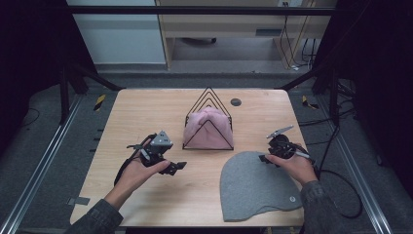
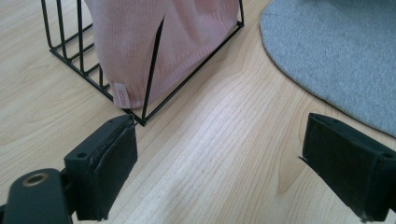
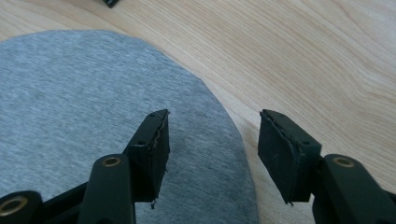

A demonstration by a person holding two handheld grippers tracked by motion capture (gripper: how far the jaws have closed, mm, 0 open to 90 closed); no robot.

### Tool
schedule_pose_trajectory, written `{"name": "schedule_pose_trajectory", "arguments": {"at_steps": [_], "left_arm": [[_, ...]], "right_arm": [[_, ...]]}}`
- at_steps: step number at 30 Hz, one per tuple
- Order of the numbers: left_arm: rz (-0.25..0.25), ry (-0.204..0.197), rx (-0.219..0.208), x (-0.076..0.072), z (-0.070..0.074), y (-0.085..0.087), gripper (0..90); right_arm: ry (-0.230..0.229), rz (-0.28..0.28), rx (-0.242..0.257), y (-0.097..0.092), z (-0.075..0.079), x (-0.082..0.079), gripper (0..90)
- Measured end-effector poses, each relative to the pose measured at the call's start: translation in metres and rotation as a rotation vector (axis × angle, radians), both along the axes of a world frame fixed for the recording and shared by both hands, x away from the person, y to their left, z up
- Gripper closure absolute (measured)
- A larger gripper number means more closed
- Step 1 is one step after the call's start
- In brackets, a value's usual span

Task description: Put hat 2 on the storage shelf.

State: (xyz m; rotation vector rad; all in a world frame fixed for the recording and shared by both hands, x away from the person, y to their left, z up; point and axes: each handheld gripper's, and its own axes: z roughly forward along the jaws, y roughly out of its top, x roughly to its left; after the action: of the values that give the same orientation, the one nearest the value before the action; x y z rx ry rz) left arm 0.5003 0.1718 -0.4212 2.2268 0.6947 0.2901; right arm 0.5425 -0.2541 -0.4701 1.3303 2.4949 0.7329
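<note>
A grey knit hat [image 1: 258, 187] lies flat on the wooden table [image 1: 146, 112] at the front right. A pink hat [image 1: 207, 127] sits folded inside a black wire rack [image 1: 208, 147] at the table's middle. My left gripper [image 1: 176, 167] is low over bare wood left of the rack, open, with nothing between its jaws. In the left gripper view [image 2: 219, 158] the rack's corner [image 2: 140, 119] and the pink hat [image 2: 177, 42] are just ahead, and the grey hat [image 2: 341, 51] is off to the right. My right gripper [image 3: 212, 140] stands open astride the grey hat's [image 3: 70, 102] upper right edge.
A small dark round grommet [image 1: 235, 102] sits in the table top behind the rack. A black cable [image 1: 341, 185] trails from the right gripper off the table's right side. Bare wood [image 3: 303, 56] lies right of the grey hat.
</note>
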Motion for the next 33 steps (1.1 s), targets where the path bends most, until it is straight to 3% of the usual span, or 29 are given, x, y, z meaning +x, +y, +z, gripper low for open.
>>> {"name": "schedule_pose_trajectory", "arguments": {"at_steps": [19, 28, 29, 30, 33], "left_arm": [[-0.004, 0.026, 0.000, -0.003, -0.010, 0.006, 10.0], [0.004, 0.029, -0.001, -0.002, -0.012, 0.008, 10.0], [0.006, 0.030, 0.001, -0.002, -0.013, 0.008, 10.0], [0.007, 0.034, -0.002, -0.002, -0.013, 0.009, 10.0], [0.010, 0.041, -0.008, -0.002, -0.015, 0.009, 10.0]], "right_arm": [[0.044, 0.036, -0.015, 0.005, -0.005, 0.000, 41.7], [0.035, 0.081, -0.036, 0.007, -0.006, -0.003, 61.7], [0.035, 0.082, -0.034, 0.007, -0.006, -0.004, 64.7], [0.040, 0.093, -0.025, 0.006, -0.006, -0.004, 73.6], [0.046, 0.099, -0.015, 0.006, -0.006, -0.005, 79.6]]}}
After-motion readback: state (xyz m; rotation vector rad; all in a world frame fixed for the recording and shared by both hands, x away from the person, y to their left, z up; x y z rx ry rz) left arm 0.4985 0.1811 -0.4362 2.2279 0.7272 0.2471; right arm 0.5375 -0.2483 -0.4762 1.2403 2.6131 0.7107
